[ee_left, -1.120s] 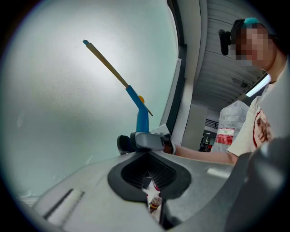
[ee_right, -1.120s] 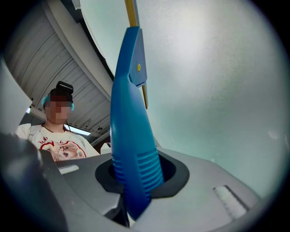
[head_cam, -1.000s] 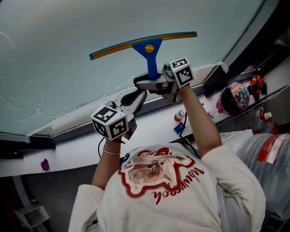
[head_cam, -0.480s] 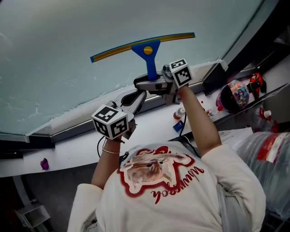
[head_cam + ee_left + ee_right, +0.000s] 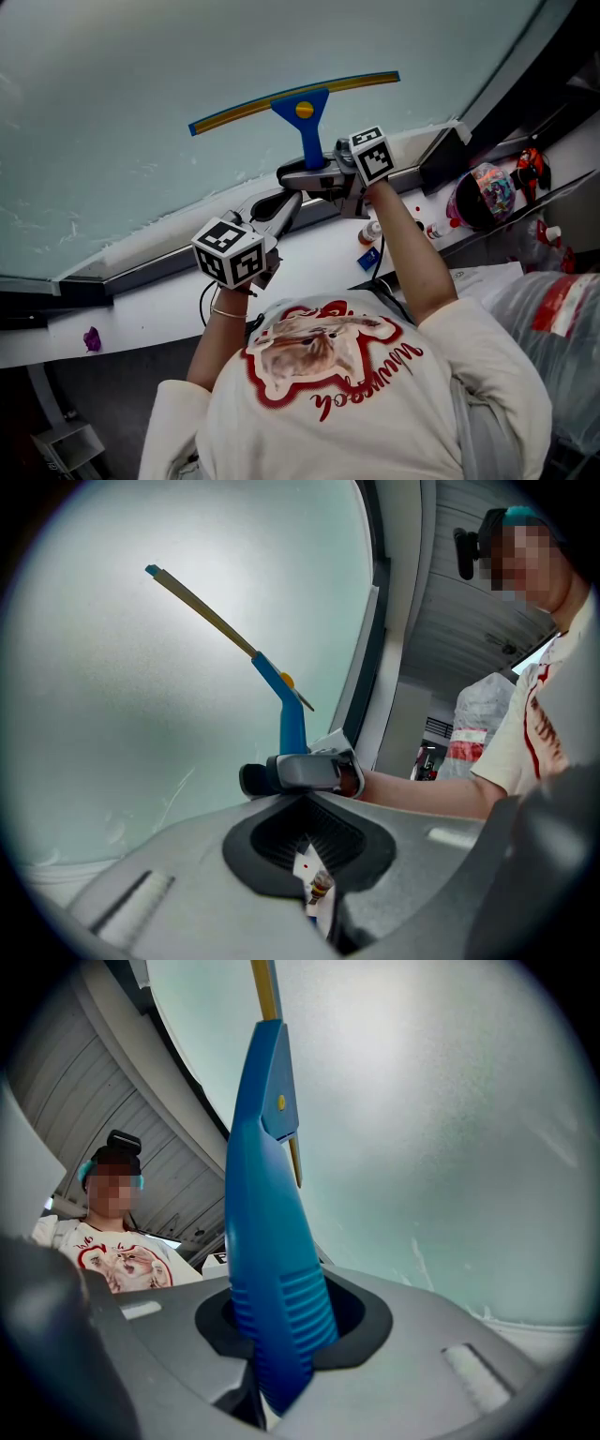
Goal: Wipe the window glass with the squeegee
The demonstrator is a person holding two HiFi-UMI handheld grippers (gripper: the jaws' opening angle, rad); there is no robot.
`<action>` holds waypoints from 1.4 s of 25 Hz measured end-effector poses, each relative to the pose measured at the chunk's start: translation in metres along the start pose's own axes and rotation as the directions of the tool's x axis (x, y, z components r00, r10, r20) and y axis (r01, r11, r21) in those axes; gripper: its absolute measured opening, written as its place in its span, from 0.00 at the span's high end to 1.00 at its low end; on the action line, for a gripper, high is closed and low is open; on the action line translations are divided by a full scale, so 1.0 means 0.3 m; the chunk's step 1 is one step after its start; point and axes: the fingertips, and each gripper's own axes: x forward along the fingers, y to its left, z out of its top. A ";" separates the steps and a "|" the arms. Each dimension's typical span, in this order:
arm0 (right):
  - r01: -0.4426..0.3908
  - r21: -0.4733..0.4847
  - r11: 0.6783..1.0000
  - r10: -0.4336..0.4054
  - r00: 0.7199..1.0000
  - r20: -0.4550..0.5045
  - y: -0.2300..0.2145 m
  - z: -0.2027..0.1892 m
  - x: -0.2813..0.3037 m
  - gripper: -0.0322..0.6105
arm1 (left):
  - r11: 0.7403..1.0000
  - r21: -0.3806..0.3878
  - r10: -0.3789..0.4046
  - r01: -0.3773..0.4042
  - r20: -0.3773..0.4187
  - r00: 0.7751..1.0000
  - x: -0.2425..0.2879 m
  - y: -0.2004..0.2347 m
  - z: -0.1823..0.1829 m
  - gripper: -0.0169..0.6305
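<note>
Currently right gripper (image 5: 315,169) clamps squeegee (image 5: 302,105) handle, blade on window glass (image 5: 131,112), wide pane above, sill (image 5: 300,267) near below; left gripper (image 5: 284,201) closed, empty.

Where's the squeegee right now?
Head view, upper centre: the squeegee has its blade against the window glass, above the sill, and its blue handle is clamped in the right gripper.

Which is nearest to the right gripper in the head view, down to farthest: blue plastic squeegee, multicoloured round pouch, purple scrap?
1. Blue plastic squeegee: handle clamped in the right gripper.
2. Multicoloured round pouch: off to the right.
3. Purple scrap: far left on the white ledge.
</note>
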 end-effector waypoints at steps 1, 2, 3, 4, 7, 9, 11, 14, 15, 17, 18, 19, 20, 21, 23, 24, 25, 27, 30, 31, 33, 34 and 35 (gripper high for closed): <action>0.001 0.002 1.000 -0.001 1.000 0.000 -0.002 -0.003 0.000 0.78 | 1.000 -0.002 -0.001 0.001 -0.001 1.000 0.000 0.000 -0.004 0.97; 0.000 0.006 1.000 0.000 1.000 -0.002 -0.003 -0.007 0.000 0.78 | 1.000 -0.005 -0.002 0.002 -0.001 1.000 0.000 0.000 -0.008 0.97; -0.001 0.010 1.000 0.001 1.000 -0.005 -0.005 -0.012 0.000 0.78 | 1.000 -0.008 -0.002 0.002 -0.001 1.000 0.000 0.000 -0.012 0.97; -0.001 0.016 1.000 0.001 1.000 -0.008 -0.007 -0.017 0.000 0.78 | 1.000 -0.012 -0.003 0.003 -0.001 1.000 -0.001 0.001 -0.017 0.97; -0.001 0.030 1.000 0.001 1.000 -0.006 -0.016 -0.033 0.004 0.78 | 1.000 -0.018 -0.001 0.001 -0.002 1.000 -0.003 0.006 -0.035 0.97; -0.001 0.040 0.999 0.001 1.000 0.000 -0.019 -0.046 0.001 0.79 | 1.000 -0.020 0.002 -0.002 -0.010 1.000 -0.001 0.004 -0.048 0.97; 0.000 0.052 0.999 0.000 1.000 0.001 -0.021 -0.059 -0.004 0.79 | 1.000 -0.021 0.004 -0.005 -0.020 1.000 0.002 0.001 -0.060 0.97; 0.002 0.066 0.998 -0.002 1.000 -0.001 -0.030 -0.075 -0.007 0.79 | 1.000 -0.028 0.004 -0.005 -0.026 1.000 0.004 0.002 -0.076 0.97; 0.002 0.068 0.998 -0.002 1.000 0.000 -0.033 -0.078 -0.007 0.79 | 0.999 -0.033 0.003 -0.003 -0.025 1.000 0.004 0.004 -0.080 0.97; 0.000 0.071 0.998 0.000 1.000 0.003 -0.038 -0.082 -0.005 0.79 | 0.999 -0.042 0.001 -0.001 -0.021 1.000 0.003 0.008 -0.084 0.97; -0.002 0.071 0.997 0.002 1.000 0.004 -0.040 -0.083 -0.004 0.79 | 0.999 -0.045 0.000 -0.001 -0.019 1.000 0.002 0.011 -0.085 0.97; -0.004 0.071 0.997 0.004 1.000 0.006 -0.042 -0.084 -0.003 0.79 | 0.999 -0.048 0.000 -0.001 -0.018 1.000 0.002 0.012 -0.087 0.97; -0.005 0.071 0.997 0.005 1.000 0.007 -0.043 -0.086 -0.003 0.79 | 0.999 -0.052 0.001 -0.001 -0.017 1.000 0.002 0.013 -0.089 0.97; -0.006 0.072 0.997 0.005 1.000 0.008 -0.044 -0.089 -0.003 0.79 | 0.999 -0.054 0.001 -0.001 -0.017 1.000 0.002 0.013 -0.092 0.97; -0.006 0.076 0.997 0.005 1.000 0.007 -0.046 -0.095 -0.005 0.79 | 0.998 -0.057 0.000 -0.002 -0.020 1.000 0.004 0.013 -0.100 0.97; -0.004 0.077 0.997 0.004 1.000 0.005 -0.049 -0.099 -0.007 0.79 | 0.998 -0.058 0.001 -0.002 -0.023 1.000 0.006 0.014 -0.103 0.97; -0.003 0.079 0.997 0.002 1.000 0.002 -0.052 -0.102 -0.008 0.79 | 0.998 -0.059 0.000 -0.002 -0.026 1.000 0.007 0.015 -0.107 0.97; 0.001 0.083 0.997 -0.001 1.000 -0.003 -0.057 -0.110 -0.010 0.79 | 0.998 -0.062 0.000 -0.002 -0.032 1.000 0.009 0.016 -0.116 0.97; 0.004 0.088 0.996 -0.003 1.000 -0.005 -0.062 -0.120 -0.014 0.79 | 0.998 -0.069 -0.001 -0.001 -0.034 0.999 0.013 0.016 -0.125 0.97; 0.004 0.091 0.996 -0.003 1.000 -0.004 -0.063 -0.122 -0.014 0.79 | 0.997 -0.071 -0.001 -0.001 -0.034 0.999 0.013 0.016 -0.128 0.97; 0.002 0.098 0.995 -0.002 1.000 -0.001 -0.066 -0.129 -0.013 0.79 | 0.997 -0.076 -0.001 -0.002 -0.035 0.999 0.012 0.017 -0.134 0.97; 0.001 0.102 0.995 -0.001 1.000 0.002 -0.068 -0.132 -0.013 0.79 | 0.997 -0.078 0.000 -0.003 -0.036 0.999 0.012 0.018 -0.138 0.97; 0.000 0.105 0.994 -0.001 1.000 0.005 -0.070 -0.136 -0.012 0.79 | 0.997 -0.080 0.000 -0.003 -0.038 0.999 0.011 0.019 -0.142 0.97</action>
